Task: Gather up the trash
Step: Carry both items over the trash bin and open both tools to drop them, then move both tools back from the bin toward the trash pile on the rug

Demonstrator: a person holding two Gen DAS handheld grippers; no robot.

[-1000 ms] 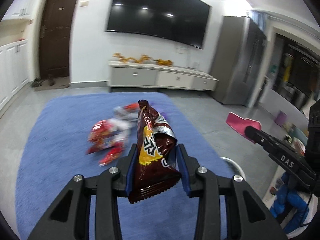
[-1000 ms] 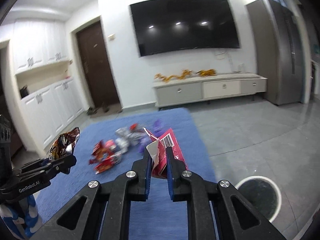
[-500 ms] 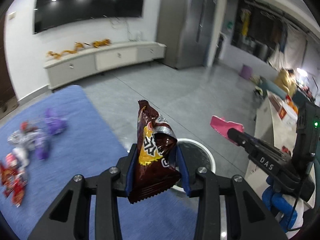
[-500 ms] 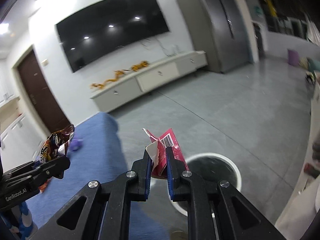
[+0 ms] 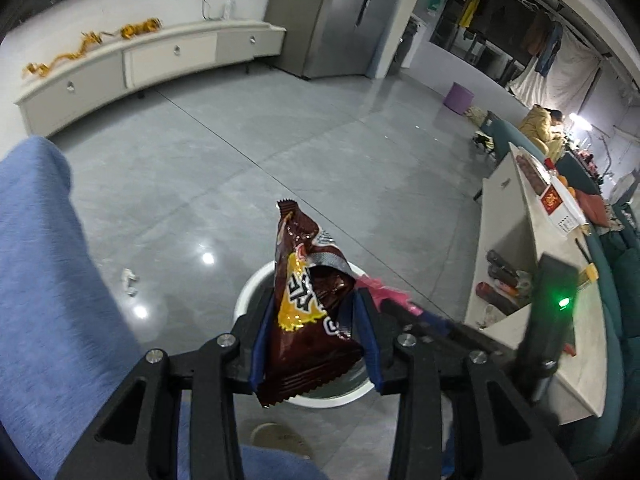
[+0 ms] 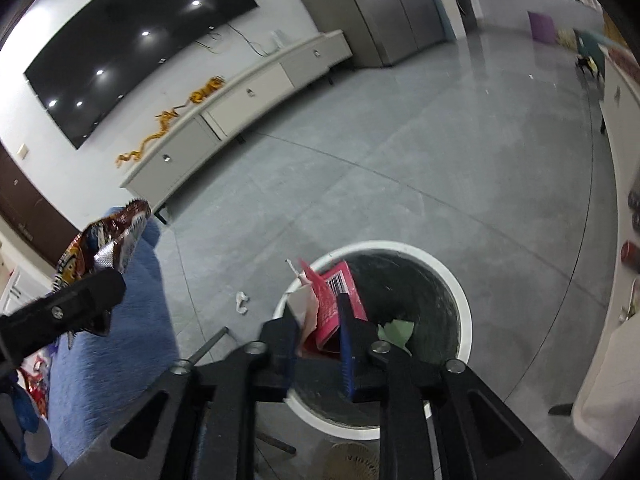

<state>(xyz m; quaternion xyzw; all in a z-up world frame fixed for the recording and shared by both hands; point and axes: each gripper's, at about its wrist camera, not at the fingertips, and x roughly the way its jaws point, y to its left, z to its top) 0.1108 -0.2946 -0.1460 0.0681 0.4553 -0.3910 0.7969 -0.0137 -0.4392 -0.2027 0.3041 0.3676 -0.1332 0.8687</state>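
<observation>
My left gripper (image 5: 314, 312) is shut on a brown snack wrapper (image 5: 308, 312) and holds it over the near rim of a white round trash bin (image 5: 248, 296). My right gripper (image 6: 320, 320) is shut on a pink wrapper (image 6: 332, 300) with a barcode, held above the same bin (image 6: 460, 292), whose dark inside holds a green scrap (image 6: 396, 330). The left gripper with the brown wrapper (image 6: 100, 248) shows at the left of the right wrist view. The pink wrapper (image 5: 384, 292) peeks out beside the left gripper.
A blue-covered table (image 5: 44, 280) lies to the left, with more wrappers at its edge (image 6: 36, 376). A white scrap (image 6: 242, 303) lies on the grey floor beside the bin. A white counter (image 5: 520, 248) with bottles stands at the right. A TV cabinet (image 6: 248, 92) lines the far wall.
Both grippers have swung right from the blue table and down towards the trash bin, each still holding its wrapper. The bin now sits directly under both of them.
</observation>
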